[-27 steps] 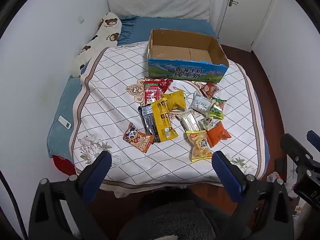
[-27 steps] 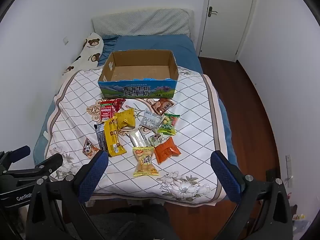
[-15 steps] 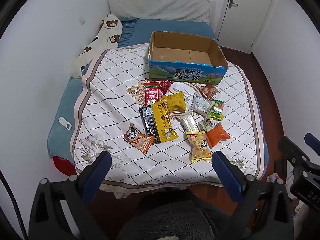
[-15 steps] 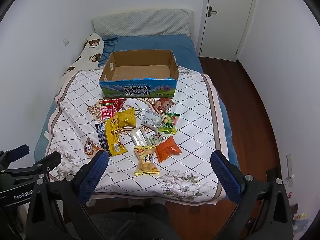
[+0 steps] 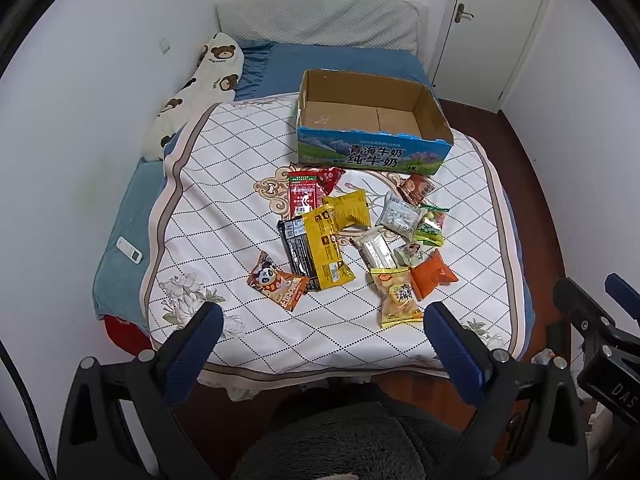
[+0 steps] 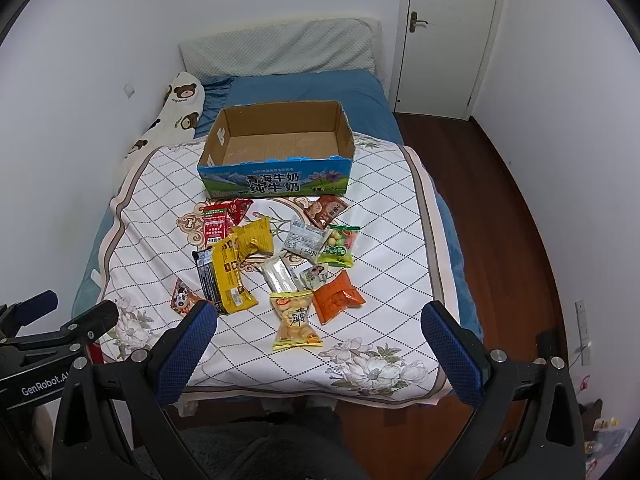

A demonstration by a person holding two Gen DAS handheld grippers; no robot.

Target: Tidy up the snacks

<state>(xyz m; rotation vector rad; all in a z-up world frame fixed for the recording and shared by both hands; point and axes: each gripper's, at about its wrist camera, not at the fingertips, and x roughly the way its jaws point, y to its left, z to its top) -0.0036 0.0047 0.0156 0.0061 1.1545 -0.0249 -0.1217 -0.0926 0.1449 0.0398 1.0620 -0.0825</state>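
A heap of snack packs lies on a quilt (image 5: 224, 184) with a diamond grid, spread over a bed, just in front of an open cardboard box (image 5: 372, 120) whose blue front wall carries Chinese characters. The box stands upright with only bare cardboard showing inside.

Nearest the box are a red pack (image 5: 303, 196) and a brown pack (image 5: 417, 188). Below them sit a crumpled yellow pack (image 5: 349, 210), a long yellow pack (image 5: 327, 248) overlapping a black pack (image 5: 295, 250), a clear white pack (image 5: 400, 216) and a green pack (image 5: 430, 224). A silver pack (image 5: 376, 250) and a small pale pack (image 5: 410, 254) lie in the middle. Closest to the near edge are a panda pack (image 5: 276, 286) off to the left, a yellow bun pack (image 6: 295, 318) and an orange pack (image 6: 337, 297), these two side by side and touching.

The left gripper (image 5: 318, 334) hovers above the near edge of the bed, its blue-padded fingers spread wide and holding nothing. The right gripper (image 6: 319, 334) hovers likewise, fingers spread wide and empty, with the bun pack showing between them.

A bear-print pillow (image 6: 176, 120) lies along the left wall and a white door (image 6: 448, 32) stands closed behind the bed.
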